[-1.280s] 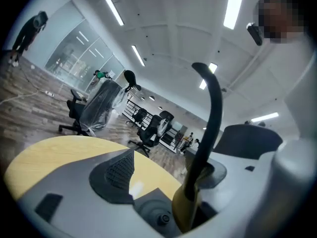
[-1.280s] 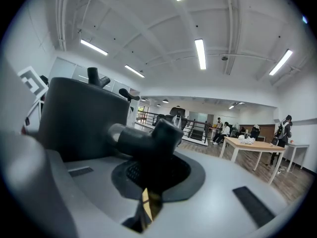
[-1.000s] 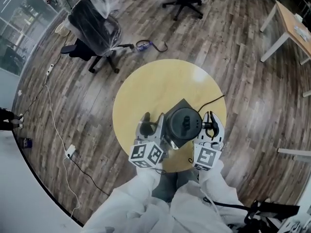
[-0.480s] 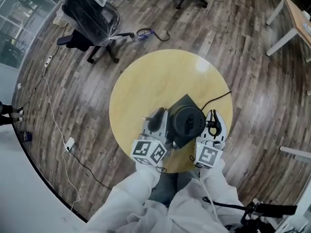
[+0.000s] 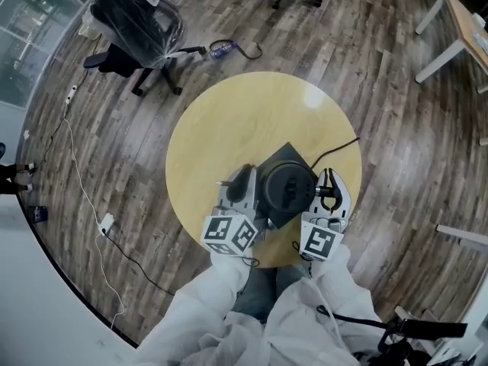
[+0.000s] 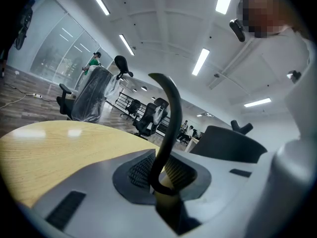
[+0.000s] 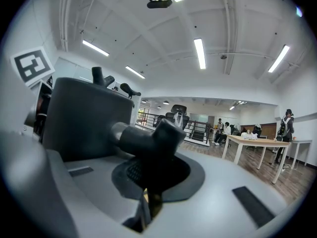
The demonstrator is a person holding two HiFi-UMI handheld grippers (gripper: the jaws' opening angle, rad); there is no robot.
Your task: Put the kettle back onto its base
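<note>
With right gripper point(image 7: 147, 181) clamping the handle point(image 7: 148, 140) and left gripper point(image 6: 163, 180) just closed on a black strip point(image 6: 171, 113), we should seat the kettle point(image 5: 290, 189) level on its base point(image 5: 287, 153).

Round table point(image 5: 229, 120): the far half and left part of the top are bare, open to approach from the far and left edges. By the near edge the kettle point(image 5: 288, 189) sits on a dark base point(image 5: 287, 153). Left gripper point(image 5: 241, 183) just beside it, jaws just closed onto a thin black curved bar point(image 6: 168, 123). Right gripper point(image 5: 328, 183) clamps the kettle's handle point(image 7: 148, 143). Black cable point(image 5: 335, 149) crosses to the right edge. Plastic-wrapped chair point(image 5: 137, 21) stands well beyond the far-left edge.
</note>
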